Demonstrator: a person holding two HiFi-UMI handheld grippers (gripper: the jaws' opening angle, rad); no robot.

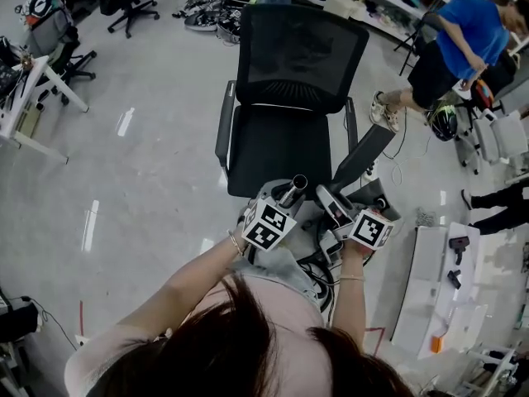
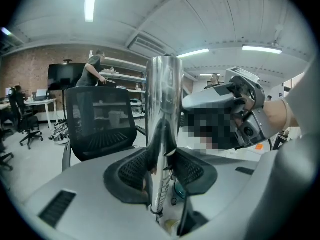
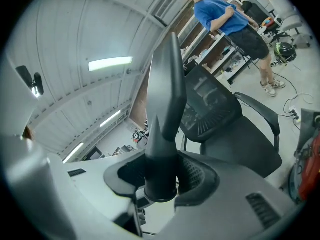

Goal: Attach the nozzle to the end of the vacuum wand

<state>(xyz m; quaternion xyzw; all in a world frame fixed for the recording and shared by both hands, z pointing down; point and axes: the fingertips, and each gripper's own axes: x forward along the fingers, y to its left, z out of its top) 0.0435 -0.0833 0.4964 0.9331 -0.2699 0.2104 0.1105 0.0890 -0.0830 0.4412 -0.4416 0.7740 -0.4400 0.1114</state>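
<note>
Wand and nozzle held just in front of the chair (image 1: 289, 81)

The left gripper (image 2: 161, 169) clamps the shiny round metal wand (image 2: 164, 109). The right gripper (image 3: 161, 176) grasps the round collar of the matte, dark-grey, tapering nozzle (image 3: 167, 99) beside it, before the black mesh seat.

Bright, even light from ceiling strips (image 2: 91, 1); glare streaks on floor (image 1: 126, 122) & shiny wand (image 2: 164, 109); gripper views fisheye w/ dark corners; near foreground soft.
</note>
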